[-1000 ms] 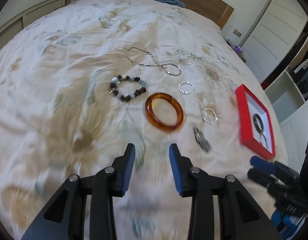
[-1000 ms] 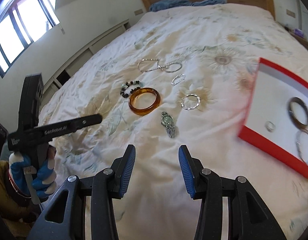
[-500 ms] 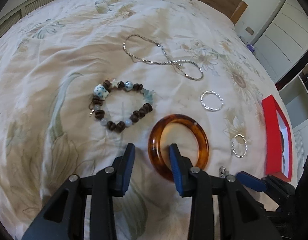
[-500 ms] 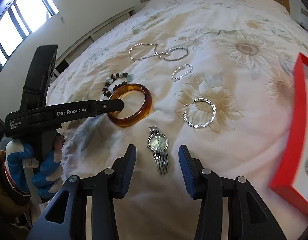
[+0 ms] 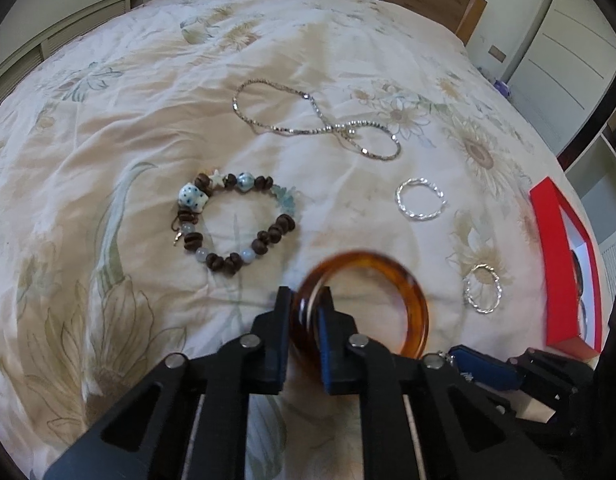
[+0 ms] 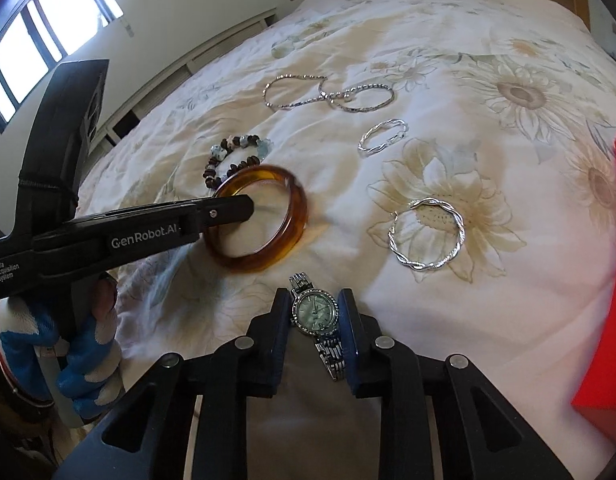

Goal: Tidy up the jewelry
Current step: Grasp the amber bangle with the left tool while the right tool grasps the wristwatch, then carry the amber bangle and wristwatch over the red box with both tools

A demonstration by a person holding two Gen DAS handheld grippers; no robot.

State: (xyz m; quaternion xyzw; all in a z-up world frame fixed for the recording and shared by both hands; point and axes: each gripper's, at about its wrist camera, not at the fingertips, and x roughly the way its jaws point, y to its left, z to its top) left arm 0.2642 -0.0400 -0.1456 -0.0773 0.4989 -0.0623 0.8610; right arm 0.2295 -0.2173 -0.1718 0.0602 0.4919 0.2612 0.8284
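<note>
An amber bangle lies on the flowered bedspread, its near rim raised between the fingers of my left gripper. Those jaws are closing and the pads press on the rim. From the right wrist view the left gripper reaches into the bangle from the left. A small silver watch sits face up between the fingers of my right gripper, whose jaws are closing, with the pads against the watch case. The right gripper shows low at the right in the left wrist view.
A beaded bracelet, a silver necklace and two twisted silver bangles lie spread on the bedspread. A red jewelry box stands at the right edge. A gloved hand holds the left gripper.
Both grippers came down and forward to the jewelry. The left jaws narrowed onto the amber bangle's rim, tilting it up. The right jaws narrowed around the watch.
</note>
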